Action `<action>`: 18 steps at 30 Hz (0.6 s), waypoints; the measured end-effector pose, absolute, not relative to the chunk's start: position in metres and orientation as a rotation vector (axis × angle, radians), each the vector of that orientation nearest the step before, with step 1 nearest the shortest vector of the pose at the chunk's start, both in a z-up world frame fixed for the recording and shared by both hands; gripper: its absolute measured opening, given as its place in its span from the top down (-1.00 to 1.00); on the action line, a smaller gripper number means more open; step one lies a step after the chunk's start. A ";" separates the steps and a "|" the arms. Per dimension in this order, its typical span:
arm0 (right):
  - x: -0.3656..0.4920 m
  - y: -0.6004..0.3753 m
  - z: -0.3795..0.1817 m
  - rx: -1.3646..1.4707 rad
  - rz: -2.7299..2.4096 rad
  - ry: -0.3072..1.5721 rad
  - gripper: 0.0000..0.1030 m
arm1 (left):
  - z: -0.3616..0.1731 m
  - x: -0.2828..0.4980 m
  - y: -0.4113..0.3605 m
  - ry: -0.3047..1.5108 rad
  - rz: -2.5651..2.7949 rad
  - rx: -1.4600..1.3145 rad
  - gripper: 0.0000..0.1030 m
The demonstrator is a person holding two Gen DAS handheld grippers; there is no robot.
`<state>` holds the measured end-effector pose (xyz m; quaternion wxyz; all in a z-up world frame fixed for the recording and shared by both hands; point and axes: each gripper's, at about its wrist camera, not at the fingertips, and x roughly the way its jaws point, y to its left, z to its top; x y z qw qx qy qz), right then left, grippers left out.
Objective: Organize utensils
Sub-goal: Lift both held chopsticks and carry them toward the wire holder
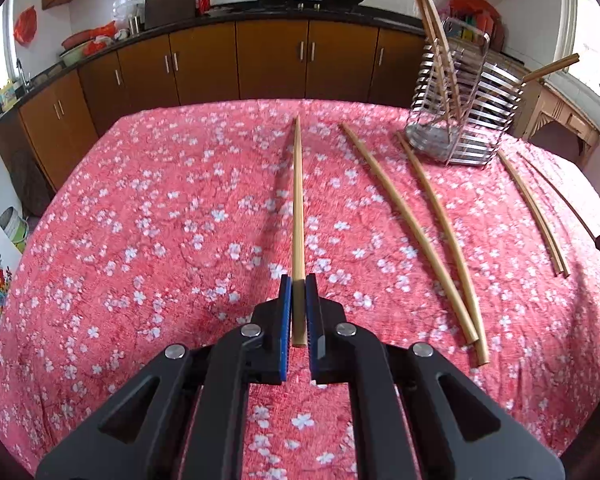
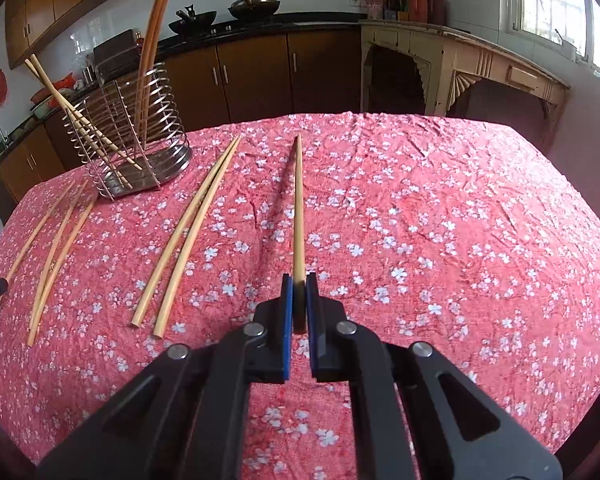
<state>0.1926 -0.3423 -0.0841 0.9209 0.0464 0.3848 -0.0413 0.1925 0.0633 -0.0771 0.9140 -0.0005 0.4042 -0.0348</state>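
Left claw (image 1: 298, 290) pinching butt end of one chopstick (image 1: 298, 200), shaft pointing ahead toward far edge of surface (image 1: 140, 240). Wire holder (image 1: 460, 120) near far right corner, loose chopsticks (image 1: 412, 232) lying before it. Right claw (image 2: 299, 290) likewise clamped on another chopstick (image 2: 298, 208), tip toward far edge.

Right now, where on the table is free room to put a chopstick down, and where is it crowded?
In the right wrist view, the cloth right of the held chopstick is bare to the table edge. In the left wrist view, the cloth left of the held chopstick is bare too. It is crowded between them, around the wire holder with loose chopsticks.
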 end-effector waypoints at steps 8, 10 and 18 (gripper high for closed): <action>0.174 -0.343 -0.030 0.074 -0.091 0.642 0.86 | -0.022 0.177 0.061 0.673 -0.098 -0.024 0.87; 0.171 -0.343 -0.014 0.075 -0.088 0.596 0.86 | -0.008 0.177 0.062 0.633 -0.099 -0.034 0.87; 0.174 -0.341 0.038 0.063 -0.086 0.459 0.86 | 0.033 0.184 0.064 0.529 -0.081 -0.072 0.87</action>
